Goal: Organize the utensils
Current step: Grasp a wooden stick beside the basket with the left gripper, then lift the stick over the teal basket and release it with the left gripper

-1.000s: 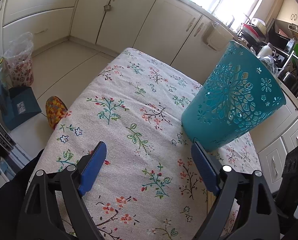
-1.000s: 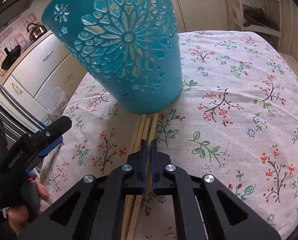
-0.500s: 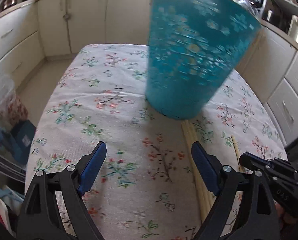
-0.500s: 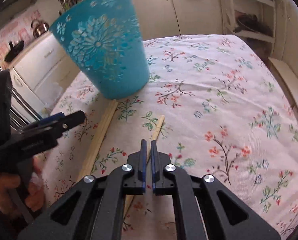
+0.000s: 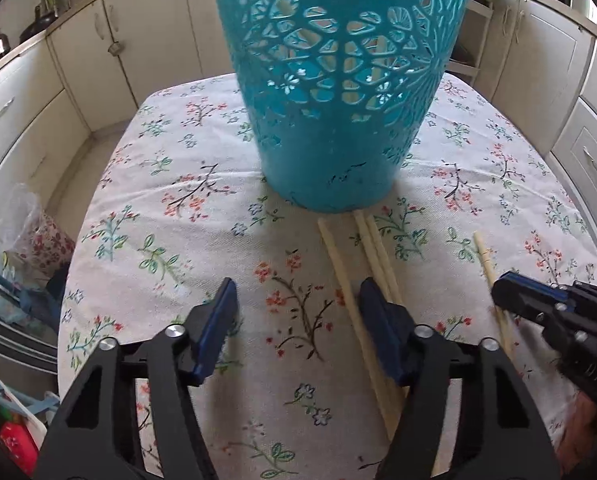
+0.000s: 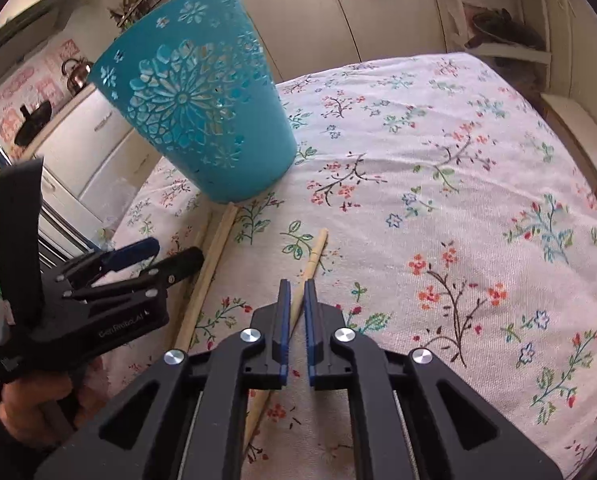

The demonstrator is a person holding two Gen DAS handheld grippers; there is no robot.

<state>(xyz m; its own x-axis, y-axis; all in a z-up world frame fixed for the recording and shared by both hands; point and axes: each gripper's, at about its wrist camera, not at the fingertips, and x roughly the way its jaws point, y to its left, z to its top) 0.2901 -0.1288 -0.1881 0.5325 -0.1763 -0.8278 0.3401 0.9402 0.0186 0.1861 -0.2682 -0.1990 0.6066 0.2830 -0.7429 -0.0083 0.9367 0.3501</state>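
A teal cut-out basket [image 5: 338, 92] stands upright on the floral tablecloth; it also shows in the right wrist view [image 6: 202, 120]. Three pale wooden chopsticks [image 5: 374, 256] lie side by side in front of it, seen as a bundle [image 6: 214, 248] in the right wrist view. A single chopstick [image 6: 312, 258] lies apart to their right, also in the left wrist view [image 5: 488, 268]. My left gripper [image 5: 298, 320] is open just left of the three chopsticks. My right gripper [image 6: 294, 300] is nearly closed, with the single chopstick running between its fingers; whether it grips it is unclear.
The table [image 6: 458, 200] carries a floral cloth. Cream kitchen cabinets [image 5: 78, 64] surround it. A plastic bag and boxes [image 5: 30, 240] sit on the floor to the left. A low shelf [image 6: 498, 32] stands beyond the table's far edge.
My left gripper has swung right, so the basket and chopsticks now sit straight ahead. My right gripper has drawn back from the basket and a single chopstick now lies apart between its fingers.
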